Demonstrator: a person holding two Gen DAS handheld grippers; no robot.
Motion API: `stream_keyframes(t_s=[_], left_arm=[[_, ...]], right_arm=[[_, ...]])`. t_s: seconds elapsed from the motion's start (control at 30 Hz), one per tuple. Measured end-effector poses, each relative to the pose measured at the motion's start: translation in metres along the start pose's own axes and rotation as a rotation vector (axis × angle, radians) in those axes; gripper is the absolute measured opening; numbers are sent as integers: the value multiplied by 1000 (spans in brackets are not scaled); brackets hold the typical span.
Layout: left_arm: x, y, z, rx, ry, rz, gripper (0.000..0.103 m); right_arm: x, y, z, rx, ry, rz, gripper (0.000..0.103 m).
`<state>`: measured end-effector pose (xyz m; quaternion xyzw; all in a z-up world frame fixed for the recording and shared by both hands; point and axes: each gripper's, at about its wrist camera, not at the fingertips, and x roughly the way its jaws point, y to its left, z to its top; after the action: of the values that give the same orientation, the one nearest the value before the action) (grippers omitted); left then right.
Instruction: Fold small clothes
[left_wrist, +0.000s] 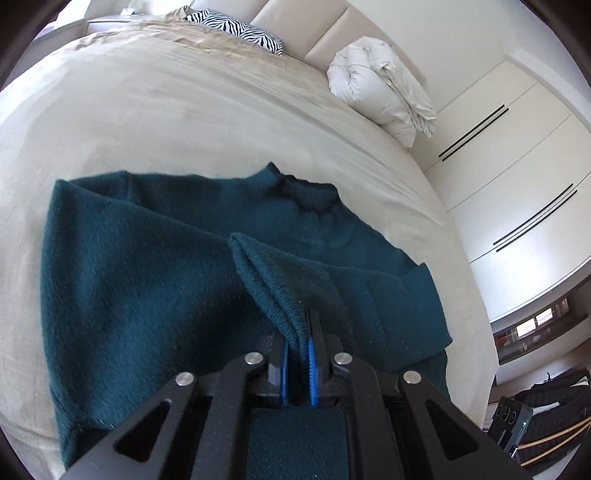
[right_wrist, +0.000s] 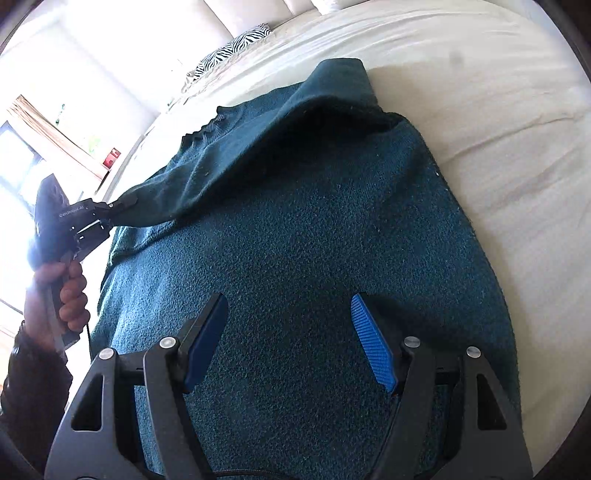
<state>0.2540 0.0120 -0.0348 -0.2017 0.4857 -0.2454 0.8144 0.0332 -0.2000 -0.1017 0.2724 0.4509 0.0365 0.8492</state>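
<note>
Sweater folding is under way on the bed: one teal knit lies spread flat, its single sleeve cuff pinched in the shut jaws of the left gripper and lifted over the body. The right gripper hovers above the fabric, jaws wide and empty. Judged from this, the body folds remain (only one garment shows). Two grippers, one zebra pillow, one rolled duvet.

Daylit fisheye views, blown-out window glare, dark curved corners
</note>
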Motion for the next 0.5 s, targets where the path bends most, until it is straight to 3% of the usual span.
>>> stream_keyframes(t_s=[0.33,0.5], left_arm=[[2,21,-25,-10,-75,31,12],[12,36,-26,-55,-55,-4,16]], right_arm=[[1,-7,3,26,4,33,69],[-12,-24,24,122,11,163,69]])
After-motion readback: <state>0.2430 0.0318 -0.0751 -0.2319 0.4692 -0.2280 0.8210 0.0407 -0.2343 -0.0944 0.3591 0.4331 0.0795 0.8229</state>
